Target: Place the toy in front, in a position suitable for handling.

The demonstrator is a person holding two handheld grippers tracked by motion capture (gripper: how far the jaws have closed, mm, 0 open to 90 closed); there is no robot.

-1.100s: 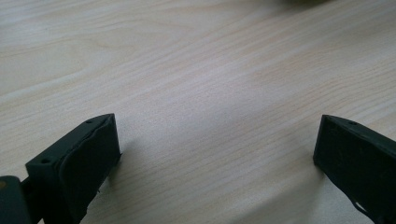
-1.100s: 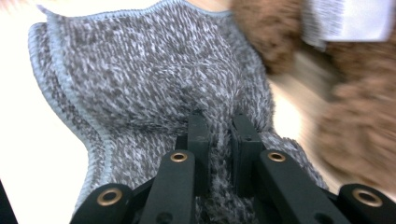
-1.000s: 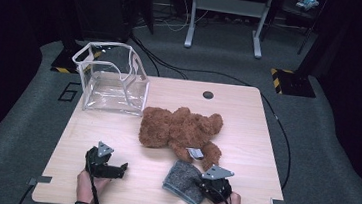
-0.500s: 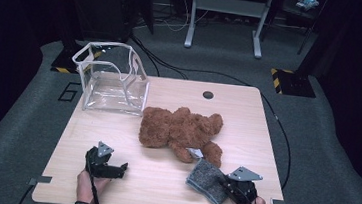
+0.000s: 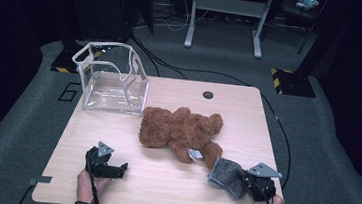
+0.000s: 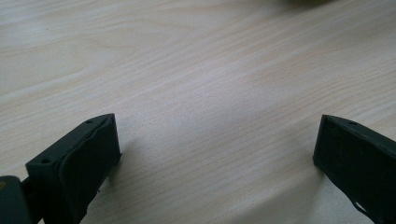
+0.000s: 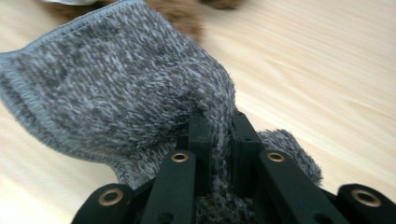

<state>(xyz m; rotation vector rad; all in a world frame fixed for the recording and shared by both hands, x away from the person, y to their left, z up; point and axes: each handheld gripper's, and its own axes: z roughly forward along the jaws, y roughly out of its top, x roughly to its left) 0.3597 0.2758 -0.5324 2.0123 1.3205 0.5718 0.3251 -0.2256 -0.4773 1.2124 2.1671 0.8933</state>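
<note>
A brown teddy bear (image 5: pixel 181 128) lies flat in the middle of the wooden table (image 5: pixel 169 96). A grey fuzzy cloth (image 5: pixel 226 176) sits at the front right, just off the bear's leg. My right gripper (image 5: pixel 247 182) is shut on that grey cloth (image 7: pixel 121 88), its jaws pinching a fold of the fabric. The bear's brown fur (image 7: pixel 182 14) shows just past the cloth's far edge. My left gripper (image 5: pixel 118 169) rests at the front left, its jaws wide apart over bare wood (image 6: pixel 215 93), with nothing between them.
A clear plastic box (image 5: pixel 111 77) with a white rim stands open at the table's back left corner. A small dark round hole (image 5: pixel 208 94) marks the back edge. Dark floor, cables and a metal stand surround the table.
My right gripper has dragged the grey cloth to the right along the front of the table, away from under the bear's leg. The left gripper has stayed still.
</note>
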